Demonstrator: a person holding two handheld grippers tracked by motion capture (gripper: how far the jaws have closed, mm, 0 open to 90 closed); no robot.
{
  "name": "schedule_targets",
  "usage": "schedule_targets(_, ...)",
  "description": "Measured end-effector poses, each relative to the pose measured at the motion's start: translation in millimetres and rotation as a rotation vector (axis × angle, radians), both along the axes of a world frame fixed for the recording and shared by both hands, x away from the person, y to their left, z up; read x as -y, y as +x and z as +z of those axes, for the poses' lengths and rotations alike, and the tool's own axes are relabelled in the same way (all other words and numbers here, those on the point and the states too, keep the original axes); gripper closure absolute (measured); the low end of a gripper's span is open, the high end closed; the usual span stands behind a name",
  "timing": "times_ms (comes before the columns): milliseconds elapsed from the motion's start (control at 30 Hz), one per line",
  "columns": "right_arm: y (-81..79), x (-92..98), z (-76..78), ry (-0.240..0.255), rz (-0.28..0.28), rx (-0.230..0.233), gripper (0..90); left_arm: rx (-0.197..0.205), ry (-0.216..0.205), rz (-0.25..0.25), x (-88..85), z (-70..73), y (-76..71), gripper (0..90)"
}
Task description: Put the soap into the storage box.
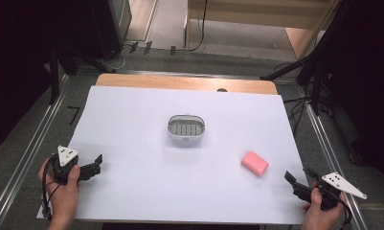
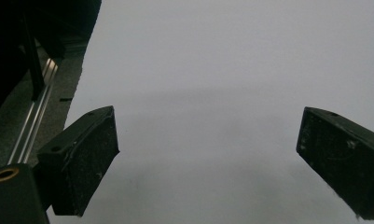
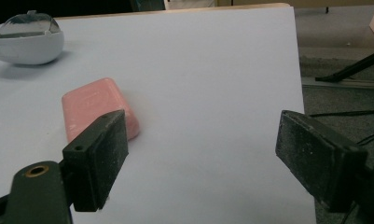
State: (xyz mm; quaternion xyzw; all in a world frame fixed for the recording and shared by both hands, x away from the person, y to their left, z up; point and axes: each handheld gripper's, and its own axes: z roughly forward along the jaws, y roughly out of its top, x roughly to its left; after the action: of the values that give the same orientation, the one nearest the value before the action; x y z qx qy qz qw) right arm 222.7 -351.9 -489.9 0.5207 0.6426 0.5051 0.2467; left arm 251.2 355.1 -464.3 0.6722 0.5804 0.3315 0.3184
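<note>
1. Soap [image 1: 254, 163]: pink bar on the white sheet [image 1: 132, 191], right of the dish [image 1: 186, 128], long axis running diagonally.
2. Right gripper [image 1: 299, 181]: the nearer of the two; the soap lies ahead and to the left of its jaws, outside the gap, not touched.
3. Right jaws: apart, nothing between them; a leftward shift would likely be needed to straddle the bar.
4. Left gripper [image 1: 95, 165]: jaws wide, empty, well apart from the soap, over bare sheet.
</note>
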Motion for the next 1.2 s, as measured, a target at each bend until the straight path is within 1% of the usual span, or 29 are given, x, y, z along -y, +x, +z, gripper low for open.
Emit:
schedule_targets(33, 0.0, 0.0, 0.0, 0.0, 0.0, 0.0, 17.6, 0.002, -0.001, -0.001, -0.2, -0.1, 0.0, 6.0)
schedule_targets(67, 0.5, 0.3, -0.1, 0.007, 0.02, -0.004, 19.5, 0.001, -0.003, -0.001, -0.5, 0.0, -0.1, 6.0)
schedule_targets(133, 0.7, 0.0, -0.2, 0.001, 0.027, -0.005, 19.7, 0.002, -0.004, 0.0, -0.5, 0.1, -0.1, 6.0)
schedule_targets(167, 0.7, -1.4, 0.1, -0.01, 0.025, -0.008, 19.7, 0.003, -0.002, 0.0, -0.4, 0.0, -0.1, 6.0)
schedule_targets(200, 0.4, -4.3, 0.6, -0.038, 0.031, -0.006, 21.2, 0.003, -0.001, 0.001, -0.3, 0.0, -0.2, 6.0)
schedule_targets(333, -0.7, -6.5, 1.3, -0.062, 0.045, 0.01, 24.4, 0.005, 0.004, 0.003, 0.1, 0.0, -0.4, 6.0)
schedule_targets(367, -1.2, -6.4, 1.5, -0.053, 0.079, 0.014, 26.0, 0.005, 0.003, 0.002, 0.1, 0.0, -0.4, 5.9)
schedule_targets(400, -1.2, -6.0, 1.6, -0.054, 0.098, 0.018, 25.6, 0.005, 0.002, 0.002, -0.1, 0.0, -0.4, 5.9)
schedule_targets(433, -1.2, -6.0, 1.6, -0.054, 0.098, 0.018, 25.6, 0.005, 0.002, 0.002, -0.1, 0.0, -0.4, 5.9)
schedule_targets(467, -0.9, -7.0, 1.5, -0.066, 0.07, 0.009, 25.6, 0.005, 0.002, 0.001, -0.1, 0.0, -0.4, 6.0)
schedule_targets(500, -0.2, -7.4, 1.6, -0.067, 0.058, -0.003, 26.2, 0.005, 0.002, 0.001, -0.1, 0.0, -0.4, 6.0)
schedule_targets(567, 2.5, -9.4, 1.4, -0.087, 0.027, -0.033, 24.6, 0.004, 0.004, 0.001, 0.1, 0.1, -0.5, 5.9)
schedule_targets(600, 2.5, -9.4, 1.4, -0.087, 0.027, -0.033, 24.6, 0.003, 0.006, 0.004, 0.4, 0.1, -0.4, 5.9)
schedule_targets(633, 3.4, -10.8, 1.7, -0.107, 0.006, -0.043, 23.7, 0.001, 0.009, 0.004, 0.5, 0.1, -0.3, 6.0)
schedule_targets(700, 3.7, -13.6, 2.6, -0.13, -0.008, -0.055, 23.4, 0.003, 0.014, 0.006, 1.2, 0.0, -0.3, 6.0)
schedule_targets(800, 3.6, -12.3, 4.0, -0.109, 0.017, -0.074, 18.3, -0.003, 0.016, 0.008, 1.5, -0.1, 0.2, 6.0)
schedule_targets(833, 3.9, -12.3, 4.4, -0.114, 0.016, -0.084, 18.2, -0.001, 0.015, 0.011, 1.4, -0.4, 0.6, 5.9)
schedule_targets(867, 5.5, -13.5, 5.9, -0.128, 0.025, -0.097, 15.8, -0.002, 0.014, 0.009, 1.1, -0.4, 0.8, 5.9)
schedule_targets(933, 7.9, -16.3, 9.2, -0.151, 0.036, -0.118, 16.4, -0.003, 0.015, 0.008, 1.1, -0.4, 0.8, 6.0)
schedule_targets(967, 7.9, -16.3, 9.2, -0.151, 0.036, -0.118, 16.4, -0.003, 0.015, 0.008, 1.1, -0.4, 0.8, 6.0)
schedule_targets(1000, 10.9, -19.8, 14.4, -0.163, 0.067, -0.136, 17.6, -0.003, 0.015, 0.009, 1.2, -0.4, 0.8, 5.9)
schedule_targets(1033, 12.5, -22.1, 17.3, -0.179, 0.083, -0.147, 18.8, -0.002, 0.016, 0.01, 1.4, -0.4, 0.7, 6.0)
schedule_targets(1067, 12.5, -22.1, 17.3, -0.179, 0.083, -0.147, 18.8, -0.003, 0.015, 0.009, 1.5, -0.4, 0.7, 6.0)
schedule_targets(1100, 14.8, -24.8, 20.0, -0.2, 0.096, -0.166, 20.0, -0.003, 0.016, 0.008, 1.5, -0.4, 0.7, 5.9)
schedule_targets(1133, 17.5, -27.8, 22.6, -0.213, 0.113, -0.195, 20.2, -0.002, 0.016, 0.008, 1.5, -0.4, 0.6, 5.9)
schedule_targets(1167, 20.3, -30.5, 24.7, -0.231, 0.137, -0.215, 20.8, -0.002, 0.015, 0.007, 1.5, -0.4, 0.5, 5.9)
schedule_targets(1200, 25.4, -36.9, 29.1, -0.274, 0.17, -0.257, 21.8, -0.003, 0.018, 0.006, 1.6, -0.2, 0.1, 6.0)
